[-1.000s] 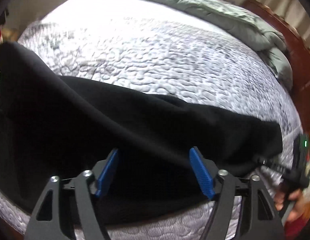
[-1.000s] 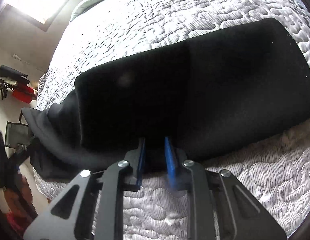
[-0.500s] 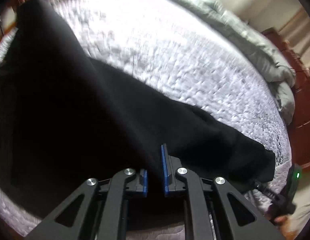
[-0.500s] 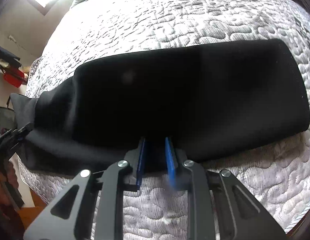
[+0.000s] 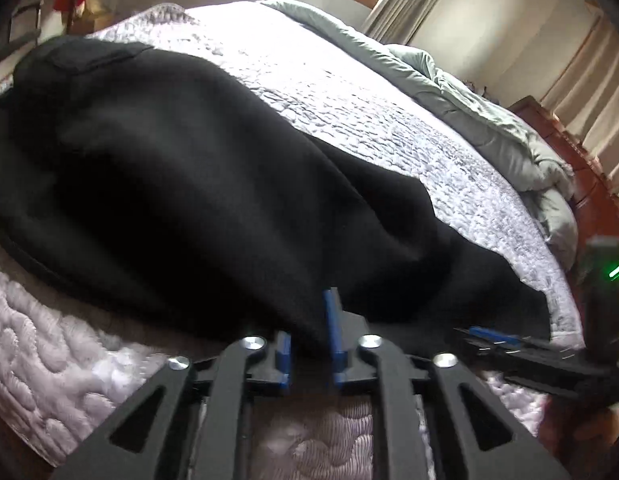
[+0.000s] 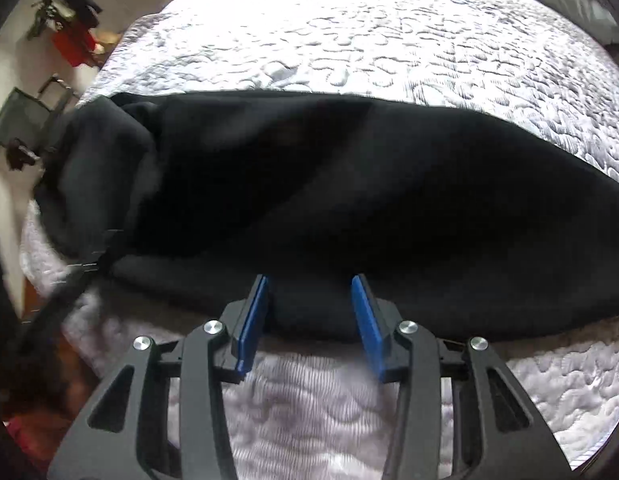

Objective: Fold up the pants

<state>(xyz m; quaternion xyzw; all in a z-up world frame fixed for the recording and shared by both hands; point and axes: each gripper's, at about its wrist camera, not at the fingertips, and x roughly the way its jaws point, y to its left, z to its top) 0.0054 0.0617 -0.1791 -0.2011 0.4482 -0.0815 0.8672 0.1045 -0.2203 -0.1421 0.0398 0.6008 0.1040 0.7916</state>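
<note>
Black pants [image 5: 197, 184] folded lengthwise on quilted bed [image 5: 429, 140], left gripper [image 5: 309, 340] pinching their near edge, right gripper [image 6: 309, 320] released.

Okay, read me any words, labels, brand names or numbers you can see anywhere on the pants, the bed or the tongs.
No readable text in either view.
Black pants: no label or print shows.
Quilted bedspread: stitched pattern only.
Left tongs and right tongs: plain blue pads and black arms, no markings.
Green light at the right edge of the left view: a glow, not a character.
Red clutter by the wall: too blurred to read.
</note>
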